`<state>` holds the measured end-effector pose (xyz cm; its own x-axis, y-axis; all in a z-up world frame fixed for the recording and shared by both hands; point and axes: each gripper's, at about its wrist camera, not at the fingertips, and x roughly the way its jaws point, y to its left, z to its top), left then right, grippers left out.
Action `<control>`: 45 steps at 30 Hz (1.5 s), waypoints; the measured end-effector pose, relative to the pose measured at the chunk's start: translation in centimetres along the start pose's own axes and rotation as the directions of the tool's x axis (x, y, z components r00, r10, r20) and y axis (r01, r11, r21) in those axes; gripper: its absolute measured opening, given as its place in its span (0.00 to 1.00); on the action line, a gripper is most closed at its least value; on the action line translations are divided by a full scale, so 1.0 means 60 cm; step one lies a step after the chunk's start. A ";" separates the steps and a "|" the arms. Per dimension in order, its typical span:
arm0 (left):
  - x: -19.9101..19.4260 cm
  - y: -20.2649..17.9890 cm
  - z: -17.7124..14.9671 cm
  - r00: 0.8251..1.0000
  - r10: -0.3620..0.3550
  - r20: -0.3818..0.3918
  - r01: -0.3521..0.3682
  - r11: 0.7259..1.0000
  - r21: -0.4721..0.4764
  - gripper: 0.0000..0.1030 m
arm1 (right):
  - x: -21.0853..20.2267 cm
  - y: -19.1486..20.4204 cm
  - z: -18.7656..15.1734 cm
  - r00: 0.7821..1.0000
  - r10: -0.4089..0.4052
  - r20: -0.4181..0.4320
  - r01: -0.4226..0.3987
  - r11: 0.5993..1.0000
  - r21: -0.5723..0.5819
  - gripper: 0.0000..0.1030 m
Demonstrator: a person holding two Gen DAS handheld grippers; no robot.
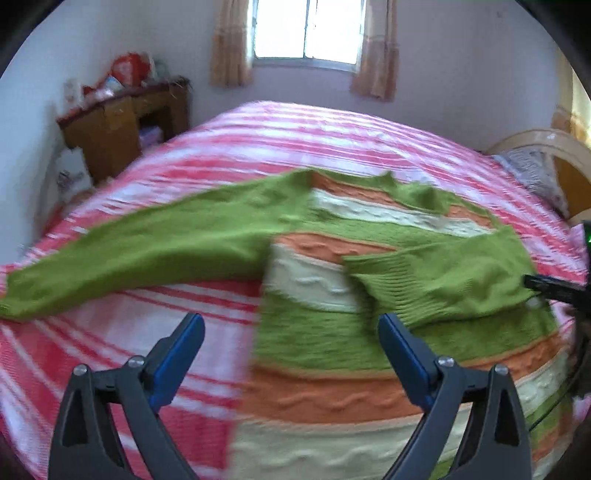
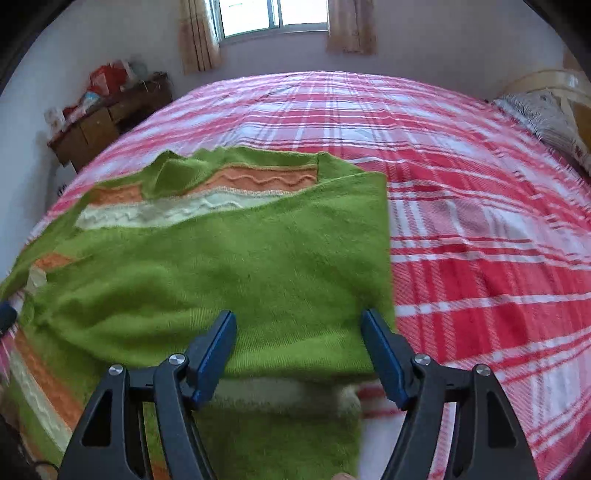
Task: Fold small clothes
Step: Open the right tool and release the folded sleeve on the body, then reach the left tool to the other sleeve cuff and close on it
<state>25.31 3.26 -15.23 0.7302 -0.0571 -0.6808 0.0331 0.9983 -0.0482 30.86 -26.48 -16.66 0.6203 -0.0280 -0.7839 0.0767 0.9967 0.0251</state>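
Observation:
A small knitted sweater (image 1: 332, 332) with green, orange and cream stripes lies flat on the bed. Its left sleeve (image 1: 147, 251) stretches out to the left. Its right sleeve (image 1: 443, 280) is folded across the body. My left gripper (image 1: 291, 325) is open and empty, above the sweater's left edge. My right gripper (image 2: 299, 321) is open and empty, just above the folded green sleeve (image 2: 240, 266). Part of the right gripper shows at the right edge of the left wrist view (image 1: 554, 288).
The bed is covered by a red, pink and white plaid sheet (image 2: 480, 221). A wooden cabinet (image 1: 122, 125) with clutter on top stands by the far left wall. A pillow (image 2: 543, 114) and headboard are at the far right. A curtained window (image 1: 306, 29) is behind.

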 end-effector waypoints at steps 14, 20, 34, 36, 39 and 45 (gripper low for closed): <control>-0.015 0.118 -0.014 0.956 0.288 -0.047 -0.287 0.957 0.042 0.94 | 0.021 0.235 -0.011 0.991 0.131 0.036 -0.120 0.966 -0.227 0.72; -0.013 0.180 -0.024 0.923 0.374 -0.088 -0.373 0.927 0.028 0.94 | 0.016 0.219 -0.016 0.987 0.161 0.031 -0.153 0.972 -0.181 0.75; -0.028 0.300 -0.034 0.861 0.479 -0.173 -0.491 0.870 -0.037 0.94 | 0.019 0.222 -0.016 0.985 0.170 0.040 -0.161 0.971 -0.178 0.77; -0.035 0.320 -0.031 0.873 0.453 -0.181 -0.472 0.878 -0.080 0.94 | 0.018 0.221 -0.017 0.984 0.174 0.041 -0.164 0.971 -0.175 0.77; -0.058 0.371 -0.027 0.909 0.377 -0.176 -0.411 0.879 -0.242 0.92 | 0.018 0.221 -0.017 0.984 0.176 0.042 -0.166 0.971 -0.174 0.77; -0.101 0.483 -0.037 0.989 0.119 -0.089 -0.149 0.763 -0.630 0.74 | 0.017 0.221 -0.017 0.984 0.173 0.043 -0.163 0.971 -0.176 0.77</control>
<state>20.32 32.51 -14.13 0.6653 0.0615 -0.7440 -0.5130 0.7618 -0.3957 31.75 -13.23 -17.77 0.6571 0.1418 -0.7404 -0.1644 0.9855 0.0428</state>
